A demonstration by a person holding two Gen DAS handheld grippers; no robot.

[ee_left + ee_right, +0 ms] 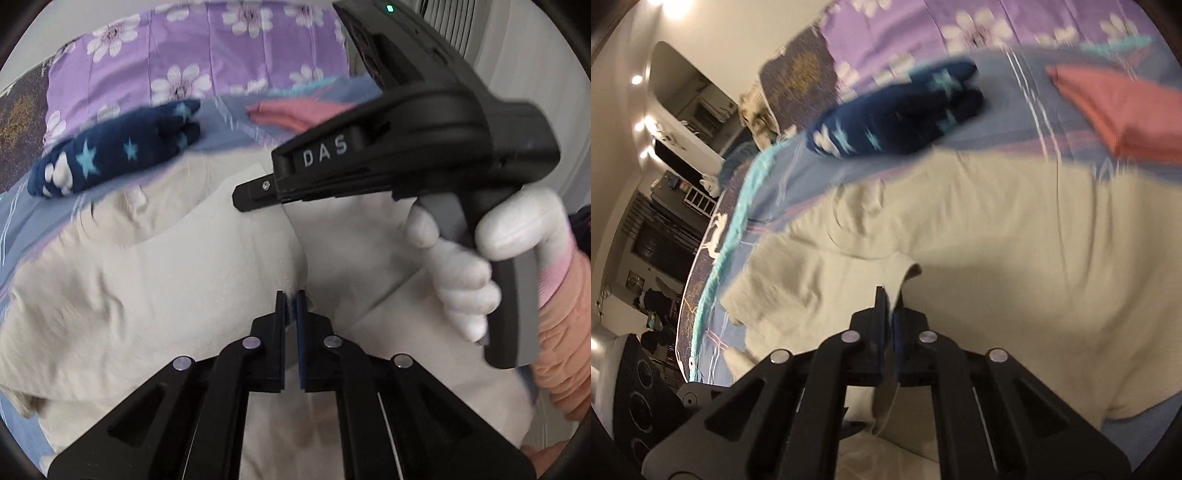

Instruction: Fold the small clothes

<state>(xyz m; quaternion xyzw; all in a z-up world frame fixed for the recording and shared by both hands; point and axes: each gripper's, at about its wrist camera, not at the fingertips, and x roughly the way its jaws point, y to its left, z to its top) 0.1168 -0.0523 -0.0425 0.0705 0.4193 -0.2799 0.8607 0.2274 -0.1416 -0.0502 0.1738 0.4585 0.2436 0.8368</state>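
Note:
A cream shirt (159, 266) lies spread on the bed and fills the middle of both views (997, 229). My left gripper (291, 299) is shut on a fold of the cream shirt near its middle. My right gripper (891, 299) is shut on an edge of the cream shirt, which hangs down between the fingers. The right gripper's black body (413, 140), held by a white-gloved hand (476, 254), is above the shirt in the left wrist view; its fingertips are not visible there.
A folded navy garment with stars (118, 147) lies beyond the shirt, also in the right wrist view (897, 118). A folded pink garment (295, 114) (1119, 110) lies to its right. A purple flowered pillow (177, 55) is behind. The bed's edge (716, 258) runs at left.

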